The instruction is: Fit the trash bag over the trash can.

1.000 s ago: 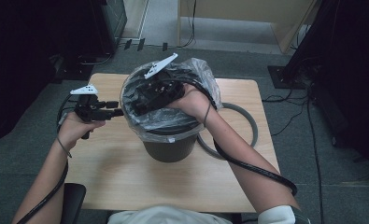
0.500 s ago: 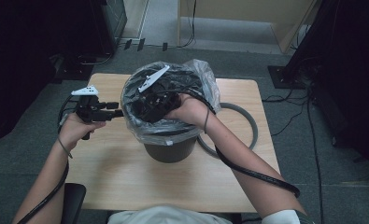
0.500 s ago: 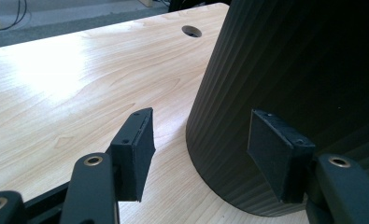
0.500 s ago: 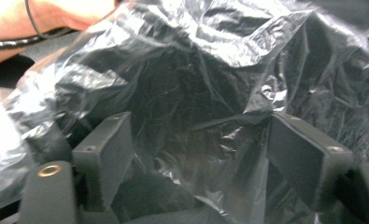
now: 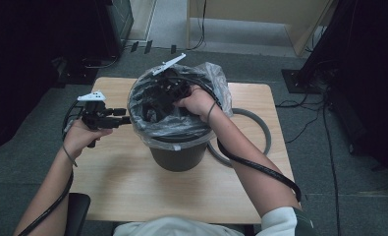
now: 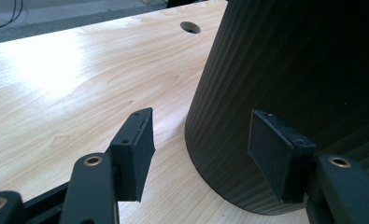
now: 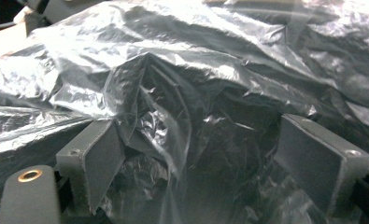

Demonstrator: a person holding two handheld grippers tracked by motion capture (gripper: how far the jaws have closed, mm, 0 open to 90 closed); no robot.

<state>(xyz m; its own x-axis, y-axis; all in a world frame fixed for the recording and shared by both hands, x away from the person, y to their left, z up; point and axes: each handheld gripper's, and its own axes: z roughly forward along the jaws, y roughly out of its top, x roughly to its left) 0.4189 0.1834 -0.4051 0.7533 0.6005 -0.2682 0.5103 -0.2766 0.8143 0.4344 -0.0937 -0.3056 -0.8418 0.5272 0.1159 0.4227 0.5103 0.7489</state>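
The plastic bag [image 5: 181, 123] already sits in the bin [image 5: 178, 156], but the right gripper [image 7: 191, 158], just opened wide, holds nothing inside it, and the open left gripper [image 6: 198, 154] waits empty by the bin's left side.

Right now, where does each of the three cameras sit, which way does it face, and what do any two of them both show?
High view: above the person's side, facing forward and down on the table, the bin with its bag; both forearms, left gripper, right gripper.
Left gripper view: rides the left gripper, looking between its open jaws at the bin's ribbed wall.
Right gripper view: rides the right gripper, open jaws facing into the crumpled bag.
Shared: high and left views show the bin and table.
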